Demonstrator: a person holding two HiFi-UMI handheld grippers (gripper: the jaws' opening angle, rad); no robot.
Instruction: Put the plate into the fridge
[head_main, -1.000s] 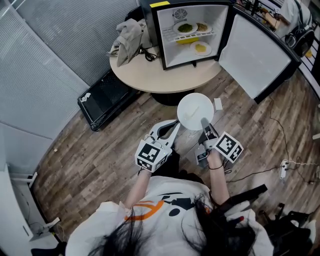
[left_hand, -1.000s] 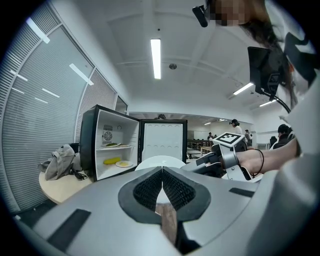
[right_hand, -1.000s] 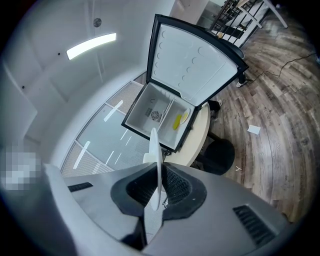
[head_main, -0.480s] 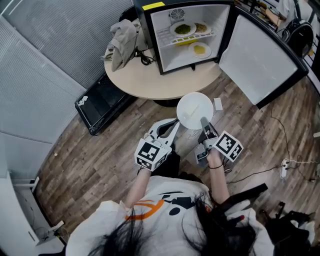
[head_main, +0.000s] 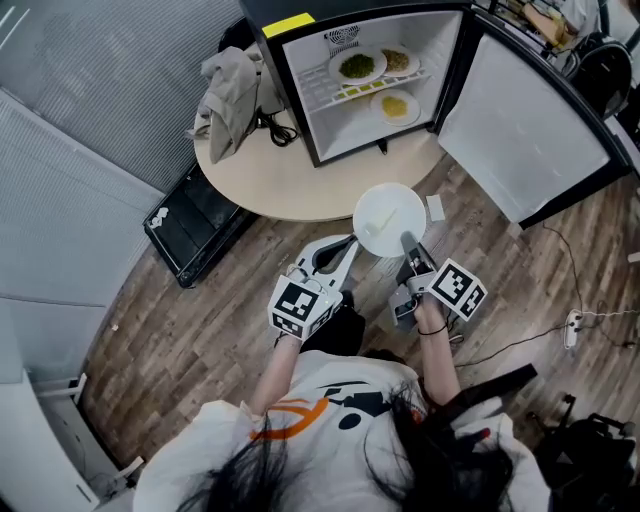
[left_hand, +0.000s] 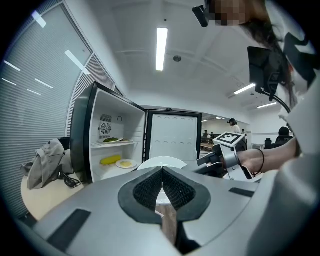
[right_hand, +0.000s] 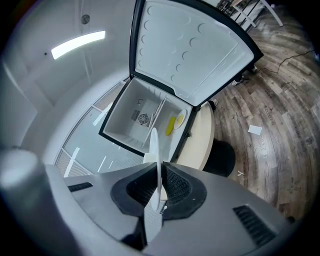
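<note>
**White plate pinched in the right gripper, mini fridge standing wide open**

So the right gripper (head_main: 408, 245) is clamping its jaws on the near rim of a round white plate (head_main: 390, 220). In the right gripper view that rim is sitting edge-on between the pads. The left gripper (head_main: 348, 252) is hanging just beside it with its jaws pressed together and nothing between them.

The plate is hovering over the wood floor, right at the near edge of the round beige table (head_main: 270, 170), so it's not in the fridge yet. At the table's far edge a small black fridge with a white inside (head_main: 300, 110) is standing with its door (head_main: 520, 120) swung out to the right. Three plates of food are already sitting inside. A crumpled grey cloth (head_main: 225, 85) is lying at the table's left edge.
</note>
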